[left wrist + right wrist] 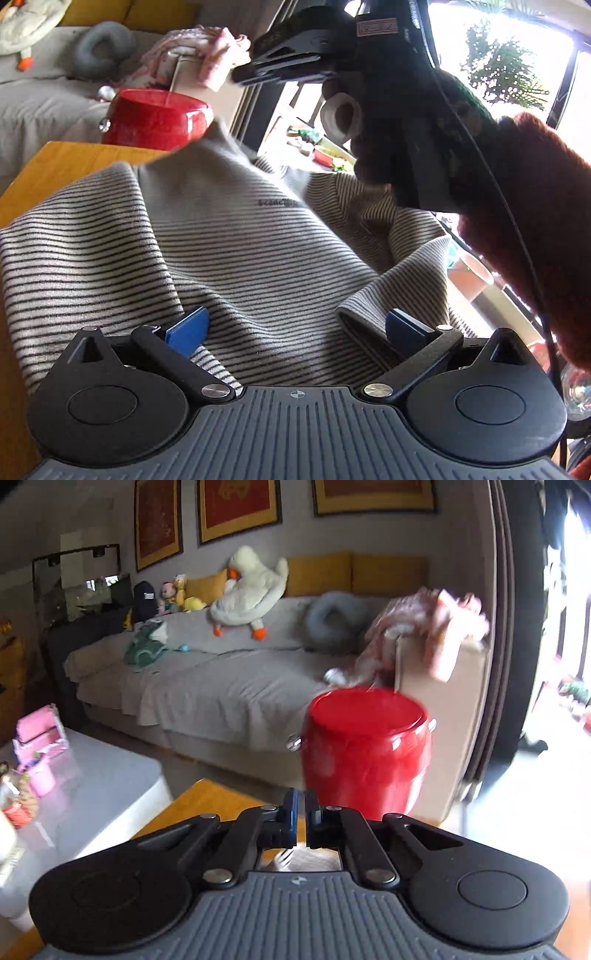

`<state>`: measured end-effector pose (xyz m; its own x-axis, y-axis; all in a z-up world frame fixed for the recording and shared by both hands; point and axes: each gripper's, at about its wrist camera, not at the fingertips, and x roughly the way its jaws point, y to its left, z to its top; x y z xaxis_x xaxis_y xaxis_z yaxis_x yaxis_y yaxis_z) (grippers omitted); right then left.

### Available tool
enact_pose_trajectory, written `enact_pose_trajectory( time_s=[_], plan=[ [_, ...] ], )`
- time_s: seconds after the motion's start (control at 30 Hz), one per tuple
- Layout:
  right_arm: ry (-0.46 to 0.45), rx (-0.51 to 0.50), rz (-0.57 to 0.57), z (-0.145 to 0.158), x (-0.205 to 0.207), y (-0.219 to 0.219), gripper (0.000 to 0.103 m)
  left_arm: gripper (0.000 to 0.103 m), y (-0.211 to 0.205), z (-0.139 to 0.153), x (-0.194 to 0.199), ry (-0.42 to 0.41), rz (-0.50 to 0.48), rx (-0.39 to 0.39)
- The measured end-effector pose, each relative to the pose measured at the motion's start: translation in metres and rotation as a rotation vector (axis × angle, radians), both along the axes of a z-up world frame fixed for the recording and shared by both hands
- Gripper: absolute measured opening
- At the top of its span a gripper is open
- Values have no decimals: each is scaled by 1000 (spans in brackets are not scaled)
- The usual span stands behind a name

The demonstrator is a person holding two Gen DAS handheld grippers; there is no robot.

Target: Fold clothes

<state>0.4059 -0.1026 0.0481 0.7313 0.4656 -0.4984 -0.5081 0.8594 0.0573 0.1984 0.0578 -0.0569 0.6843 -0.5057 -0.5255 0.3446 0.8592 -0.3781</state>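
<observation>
A grey sweater with thin dark stripes [240, 240] lies spread over a wooden table [66, 162]. Its plain grey far part rises to a peak by the table's far edge. My left gripper [295, 328] is open low over the near part of the sweater, blue pads wide apart. A ribbed cuff [369, 302] lies just inside the right pad. My right gripper [243, 72] hangs above the sweater's far side, held by a hand in a fuzzy brown sleeve [535, 221]. In its own view the right gripper [302, 819] is shut, with no cloth showing between its fingers.
A red round stool [365, 746] stands just beyond the table's far edge [207, 805]. Behind it is a grey sofa [221, 679] with soft toys and a box draped with pink cloth [436, 627]. A low white table [110, 775] is at left, a bright doorway at right.
</observation>
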Motion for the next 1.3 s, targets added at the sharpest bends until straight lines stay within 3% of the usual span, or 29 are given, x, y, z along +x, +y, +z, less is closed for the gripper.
enact_pose_trajectory(
  time_s=[0.07,0.3,0.53,0.7,0.83,0.9,1.03,1.13,1.27,1.3],
  plan=[
    [-58,-42,-53,7,3,-7,4,103,1,0,0,1,0,-8],
    [212,-6,-52,-41,-37,-65,13,103,2,2,0,4,-2,-20],
    [227,-77,-93,-63,-101,-105,20,103,4,2,0,12,-15,-29],
    [238,-127,-122,-79,-147,-133,20,103,-1,3,-13,8,-65,24],
    [254,-102,-110,-66,-154,-131,20,103,-2,14,-13,6,-88,50],
    [199,-78,-88,-51,-142,-124,20,103,0,25,-7,-8,-87,56],
    [124,-9,-55,-27,-109,-110,20,103,1,53,15,-137,-23,97],
    [151,45,-77,-36,-73,-102,20,103,-7,55,49,-126,-30,100],
    [180,70,-167,-57,-51,-108,19,103,-17,42,89,-102,-7,181],
    [187,76,-190,-62,-46,-110,15,103,-19,39,98,-105,8,215]
  ],
)
